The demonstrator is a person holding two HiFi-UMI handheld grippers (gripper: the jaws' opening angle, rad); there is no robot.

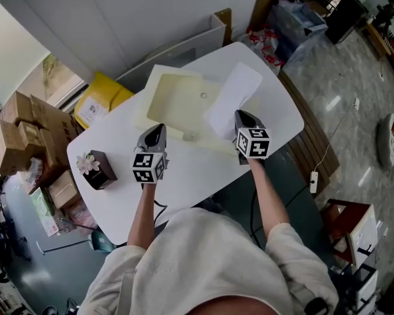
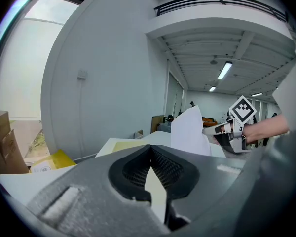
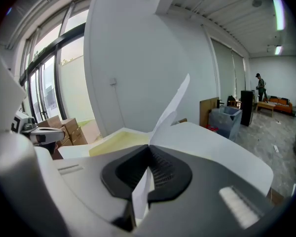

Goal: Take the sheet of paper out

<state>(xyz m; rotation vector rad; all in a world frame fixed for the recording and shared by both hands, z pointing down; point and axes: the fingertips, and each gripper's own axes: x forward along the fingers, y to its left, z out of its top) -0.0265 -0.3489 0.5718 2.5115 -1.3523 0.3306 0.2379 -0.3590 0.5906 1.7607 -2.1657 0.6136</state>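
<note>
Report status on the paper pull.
Right gripper shut on white sheet, tilted up over cream folder. Left gripper shut on folder's near edge. Nothing blocking the sheet.

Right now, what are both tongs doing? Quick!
Left tongs: closed on an edge of the cream folder.
Right tongs: closed on the sheet of paper.

R gripper point(image 3: 148, 151) jaws pinch sheet of paper point(image 3: 170, 107), sheet stands up, leans right | cream folder point(image 3: 119, 143) on white table point(image 3: 222, 149), left bkgd
</note>
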